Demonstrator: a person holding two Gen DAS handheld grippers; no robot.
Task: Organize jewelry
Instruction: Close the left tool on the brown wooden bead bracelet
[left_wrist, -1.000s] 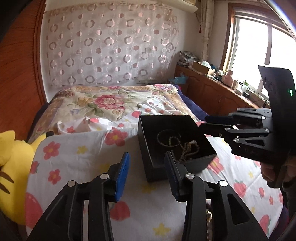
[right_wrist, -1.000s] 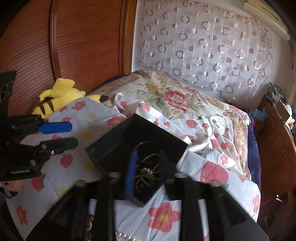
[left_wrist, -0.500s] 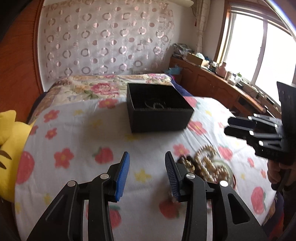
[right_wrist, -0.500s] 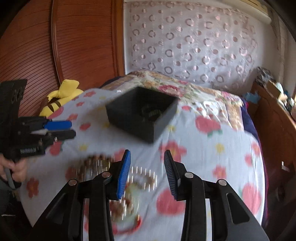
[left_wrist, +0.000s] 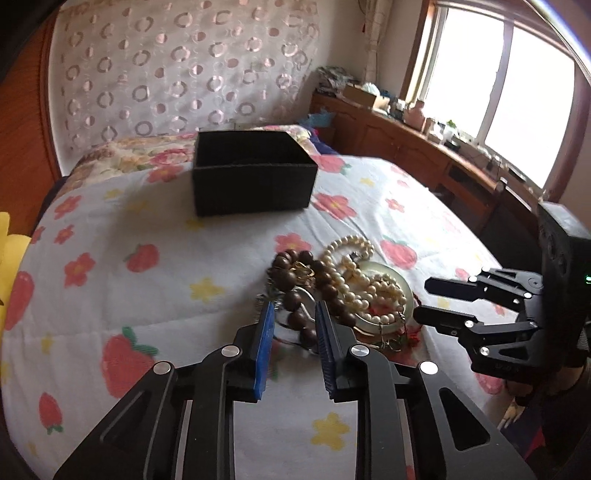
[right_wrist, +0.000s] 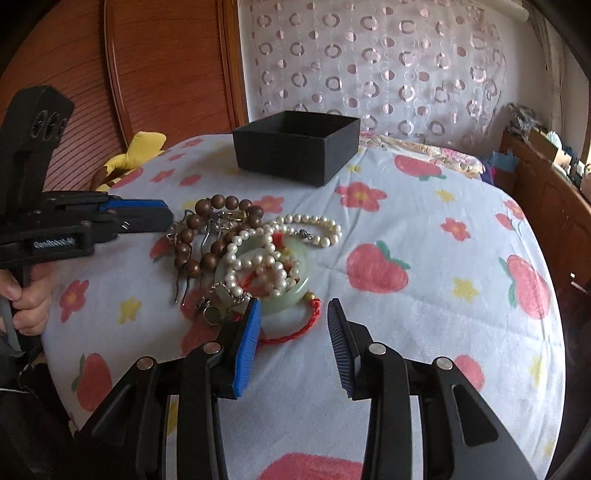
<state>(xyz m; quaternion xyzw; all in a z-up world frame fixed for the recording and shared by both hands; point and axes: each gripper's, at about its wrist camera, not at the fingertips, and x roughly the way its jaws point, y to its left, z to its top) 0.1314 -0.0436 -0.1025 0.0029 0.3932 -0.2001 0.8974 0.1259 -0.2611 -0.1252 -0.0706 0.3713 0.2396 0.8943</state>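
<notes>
A bedroom with a circle-patterned curtain across the back wall and a bright window at upper right frames the left wrist view, where a white quilt printed with strawberries and flowers fills the middle of the frame. A black open-topped box sits on it at upper centre, its contents hidden from this low angle. Lower centre, a heap of jewelry lies well apart from the box: a brown wooden bead bracelet, a white pearl necklace and a pale green jade bangle tangled together. The left gripper rises from the bottom edge, its blue-padded fingers apart on either side of the brown beads without clamping them. At right, the right gripper points at the heap with its fingers parted. In the right wrist view a wooden panel fills the upper left and a yellow plush toy peeks over the quilt's edge. The box stands at upper centre; the beads, pearls, bangle and a red cord bracelet lie at centre left. The right gripper hovers over the near side of the heap, fingers wide apart and empty. The left gripper, held by a hand at the left edge, reaches the beads, fingers narrowly parted.
</notes>
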